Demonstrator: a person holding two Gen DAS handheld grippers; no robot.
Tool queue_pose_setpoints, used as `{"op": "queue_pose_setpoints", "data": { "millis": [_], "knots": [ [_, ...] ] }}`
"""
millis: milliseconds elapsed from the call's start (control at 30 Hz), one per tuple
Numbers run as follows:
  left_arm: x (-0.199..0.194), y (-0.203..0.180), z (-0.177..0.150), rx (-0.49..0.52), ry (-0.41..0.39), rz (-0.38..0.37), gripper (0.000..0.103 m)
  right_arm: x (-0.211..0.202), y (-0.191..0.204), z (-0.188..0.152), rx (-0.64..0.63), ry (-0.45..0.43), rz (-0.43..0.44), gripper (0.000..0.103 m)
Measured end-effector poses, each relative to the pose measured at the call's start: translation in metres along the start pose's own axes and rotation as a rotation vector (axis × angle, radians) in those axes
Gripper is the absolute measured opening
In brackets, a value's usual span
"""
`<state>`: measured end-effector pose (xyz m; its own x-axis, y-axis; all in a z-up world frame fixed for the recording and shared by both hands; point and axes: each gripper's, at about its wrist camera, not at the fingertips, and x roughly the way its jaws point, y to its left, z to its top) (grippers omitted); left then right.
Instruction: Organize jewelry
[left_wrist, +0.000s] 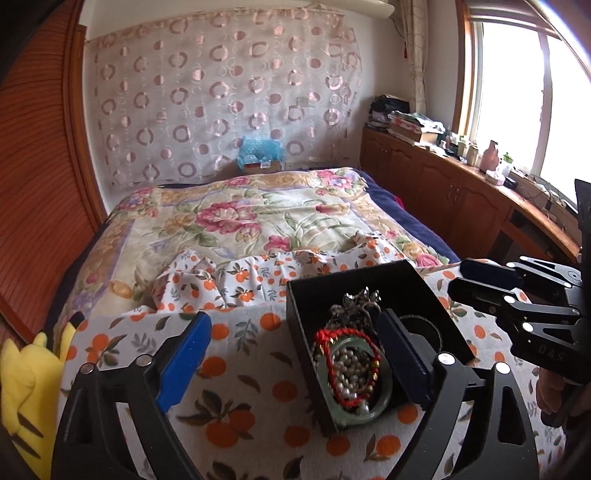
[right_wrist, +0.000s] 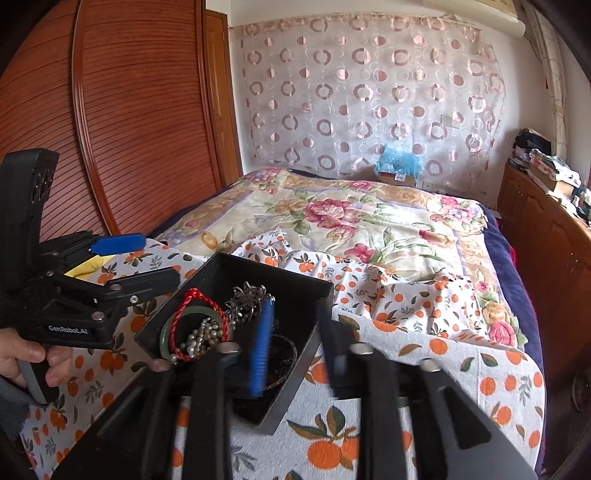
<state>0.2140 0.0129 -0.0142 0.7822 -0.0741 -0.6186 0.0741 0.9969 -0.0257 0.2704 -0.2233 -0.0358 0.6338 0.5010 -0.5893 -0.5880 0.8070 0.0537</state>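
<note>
Two grippers are working one small black box of jewelry sitting on the orange-print cloth at the foot of the bed. Everything's already piled inside: a green bangle with a red cord bracelet looped over it, a heap of pearls, and some silver filigree piece toward the back.

Left gripper is spread wide with nothing in it, one finger outside the box's left wall and the other hanging over the inside. Right gripper is partly open and straddles the box's right wall, one blue pad inside, the other outside. I don't see the pads pinching the wall, so I'd call it open.

My guess is the next bit is steadying or shifting the box. If so, close the right one squarely on that wall first, go slow, and keep the left one clear of the cord bracelet so it doesn't snag and drag the whole pile out.
</note>
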Motion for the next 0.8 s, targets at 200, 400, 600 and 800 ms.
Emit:
{"op": "queue_pose_setpoints", "data": {
  "millis": [200,400,600,800],
  "knots": [
    [-0.021,-0.005,-0.018,0.005,0.008,0.017,0.094,-0.024,0.01,-0.016,0.024,-0.01,-0.024,0.053],
    [-0.04,-0.017,-0.041,0.012,0.028,0.009,0.094,-0.044,0.017,-0.037,0.062,-0.013,-0.063,0.071],
    [-0.064,-0.023,-0.061,0.004,0.019,0.007,0.094,-0.062,0.023,-0.052,0.085,-0.024,-0.095,0.092],
    [-0.091,-0.027,-0.066,-0.01,-0.017,0.024,0.094,-0.089,0.033,-0.066,0.101,-0.059,-0.136,0.1]
  ]
}}
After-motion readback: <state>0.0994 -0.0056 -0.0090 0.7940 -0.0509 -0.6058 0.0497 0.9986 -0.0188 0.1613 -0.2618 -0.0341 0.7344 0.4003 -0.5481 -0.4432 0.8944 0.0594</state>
